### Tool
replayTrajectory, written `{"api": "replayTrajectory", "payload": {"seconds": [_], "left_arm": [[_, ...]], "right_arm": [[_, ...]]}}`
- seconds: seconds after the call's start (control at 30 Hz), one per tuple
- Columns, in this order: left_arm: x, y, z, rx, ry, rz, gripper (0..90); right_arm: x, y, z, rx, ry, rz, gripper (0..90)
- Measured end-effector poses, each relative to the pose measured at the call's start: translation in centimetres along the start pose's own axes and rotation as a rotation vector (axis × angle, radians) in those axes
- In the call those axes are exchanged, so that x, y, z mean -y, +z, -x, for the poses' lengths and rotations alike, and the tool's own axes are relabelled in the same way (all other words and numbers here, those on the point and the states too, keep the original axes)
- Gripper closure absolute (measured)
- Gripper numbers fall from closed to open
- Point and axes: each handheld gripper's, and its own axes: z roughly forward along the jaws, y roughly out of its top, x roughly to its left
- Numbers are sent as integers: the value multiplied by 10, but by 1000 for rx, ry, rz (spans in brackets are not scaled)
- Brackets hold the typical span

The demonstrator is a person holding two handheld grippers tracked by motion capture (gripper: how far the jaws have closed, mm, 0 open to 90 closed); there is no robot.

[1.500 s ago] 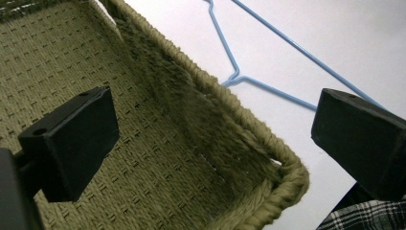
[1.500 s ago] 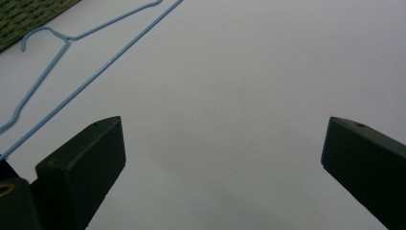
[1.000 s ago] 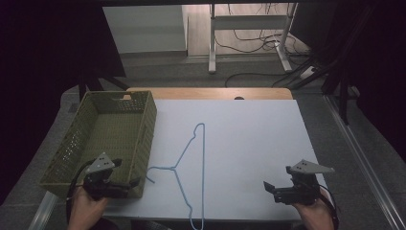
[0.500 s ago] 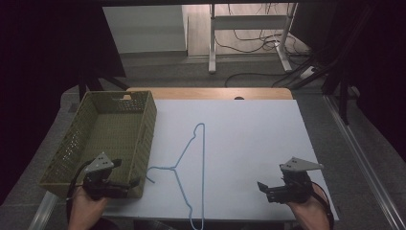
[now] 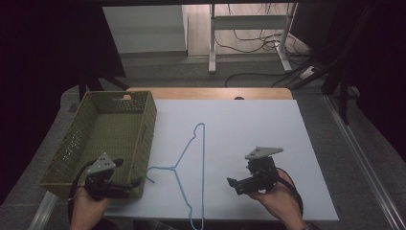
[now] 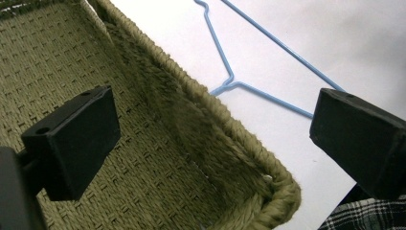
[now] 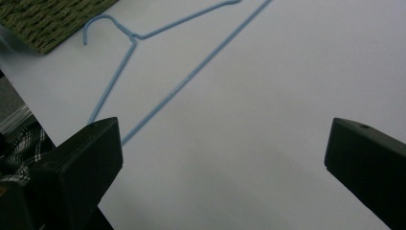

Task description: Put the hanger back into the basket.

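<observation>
The right gripper [image 5: 233,184] has been moved leftward toward the thin blue wire hanger [image 5: 189,163]; the left gripper [image 5: 136,183] is kept over the woven olive-green basket [image 5: 76,143]. Both jaws are held wide open, nothing gripped.

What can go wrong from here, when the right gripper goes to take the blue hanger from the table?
1. The hanger is thin wire lying flat on the white table, so the open right gripper may slide over it or push it away.
2. Its hook lies close to the basket wall, so it might catch on the weave when lifted.
3. The left gripper sits open astride the basket's corner and could knock it.
</observation>
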Motion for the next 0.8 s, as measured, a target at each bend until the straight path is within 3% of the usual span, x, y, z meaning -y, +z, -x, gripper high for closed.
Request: {"api": "replayTrajectory", "payload": {"seconds": [0.13,0.3,0.43,0.57,0.8], "left_arm": [[1,2,1,-11,14,17,24],[1,3,2,-9,23,24,22],[1,4,2,-17,27,22,23],[1,4,2,-12,25,27,24],[1,4,2,-18,20,27,25]], "right_arm": [[-17,18,-15,-29,-29,7,58],[-28,37,-26,-32,-57,0,123],[-34,48,-33,-50,-57,5,177],[-41,68,-48,-69,-107,-12,278],[-45,98,-63,-119,-142,-49,398]]}}
